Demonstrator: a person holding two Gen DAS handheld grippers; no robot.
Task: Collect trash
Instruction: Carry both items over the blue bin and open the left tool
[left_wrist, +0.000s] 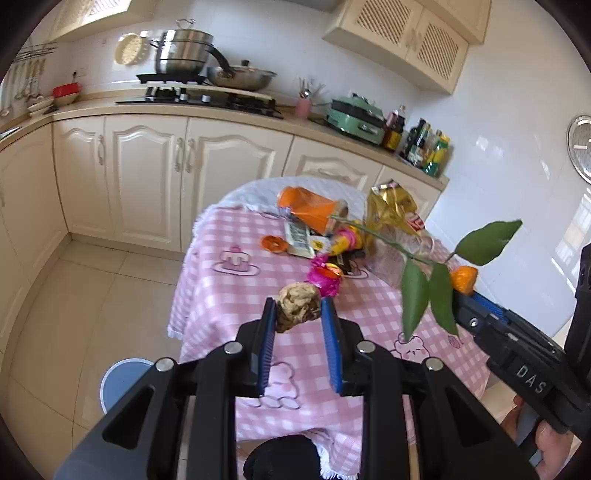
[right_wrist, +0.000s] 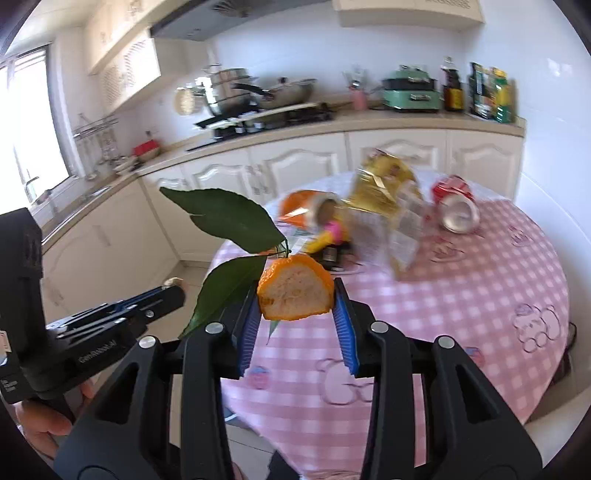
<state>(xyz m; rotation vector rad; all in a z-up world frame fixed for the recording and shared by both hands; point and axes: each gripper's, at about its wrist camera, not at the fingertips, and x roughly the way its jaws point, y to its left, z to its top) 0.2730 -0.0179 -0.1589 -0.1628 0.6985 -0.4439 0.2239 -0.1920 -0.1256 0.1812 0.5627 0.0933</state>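
Left gripper (left_wrist: 300, 308) is clamped on a crumpled brown paper wad (left_wrist: 298, 307), right gripper (right_wrist: 295, 295) on an orange peel (right_wrist: 293, 293) with leaves; both are held above the pink checked table (left_wrist: 229, 291), near edge. Remaining litter is piled mid-table.

Right gripper (right_wrist: 295, 306), lower centre: blue pads clamped on an orange peel (right_wrist: 293, 291) with a leafy stem (right_wrist: 229, 221) rising to upper left. Left gripper (right_wrist: 162, 295), left edge, seen side-on; its jaws cannot be read. Round table (right_wrist: 480, 295), pink checked cloth. On its far side: orange tube (right_wrist: 306, 206), gold wrapper (right_wrist: 384, 184), red can (right_wrist: 456, 206) on its side. Kitchen counter (right_wrist: 369, 118) behind, blurred.
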